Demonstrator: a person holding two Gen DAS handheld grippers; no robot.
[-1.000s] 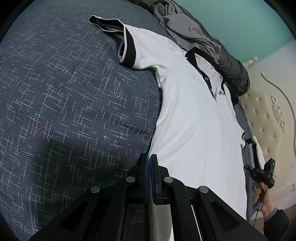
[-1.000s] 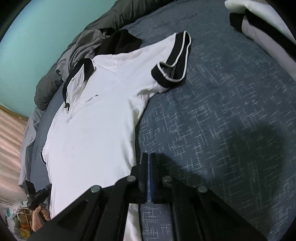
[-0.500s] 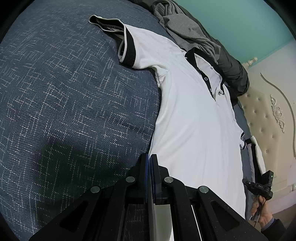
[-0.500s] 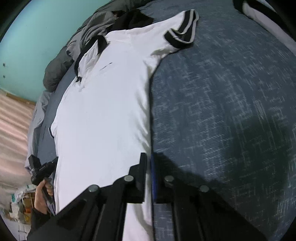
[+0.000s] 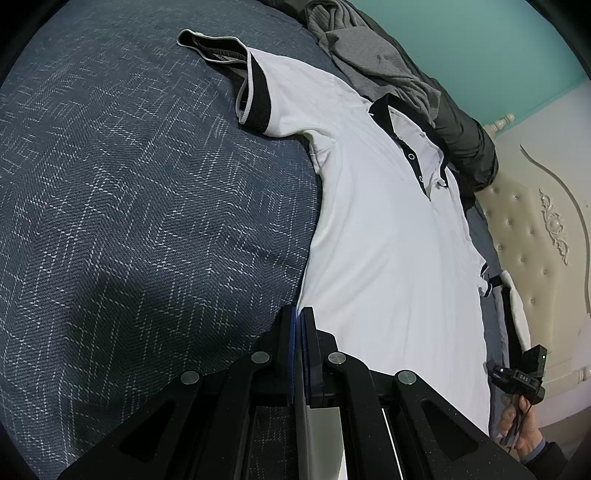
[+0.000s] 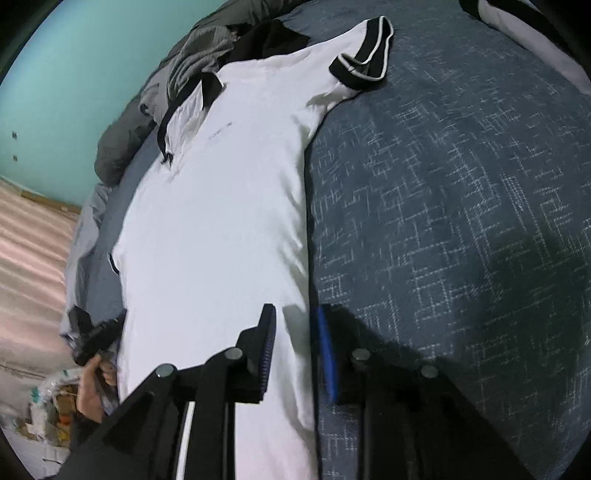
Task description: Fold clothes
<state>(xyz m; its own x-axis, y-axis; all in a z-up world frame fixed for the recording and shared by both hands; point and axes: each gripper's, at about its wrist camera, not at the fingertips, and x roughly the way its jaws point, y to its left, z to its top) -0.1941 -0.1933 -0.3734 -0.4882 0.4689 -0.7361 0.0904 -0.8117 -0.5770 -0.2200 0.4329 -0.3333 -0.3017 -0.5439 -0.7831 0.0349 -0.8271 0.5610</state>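
A white polo shirt (image 5: 388,240) with a black collar and black sleeve cuffs lies flat, front up, on the dark blue patterned bedspread (image 5: 147,203). My left gripper (image 5: 301,314) is shut, its tips right at the shirt's side edge near the hem; I cannot tell if any fabric is pinched. In the right wrist view the shirt (image 6: 221,221) fills the middle. My right gripper (image 6: 294,314) hangs low over the opposite side edge. Its jaws are opening, with the shirt's edge between them and the pads off the cloth.
A heap of grey clothes (image 5: 369,55) and a dark jacket (image 5: 465,147) lie beyond the collar. A cream tufted headboard (image 5: 535,240) stands at the right. Another white and black garment (image 6: 517,22) lies at the bed's far corner. A hand (image 6: 88,387) holds the other gripper.
The right gripper has moved in over the shirt's side edge, and its jaws have gone from shut to apart. The left gripper has stayed still and shut.
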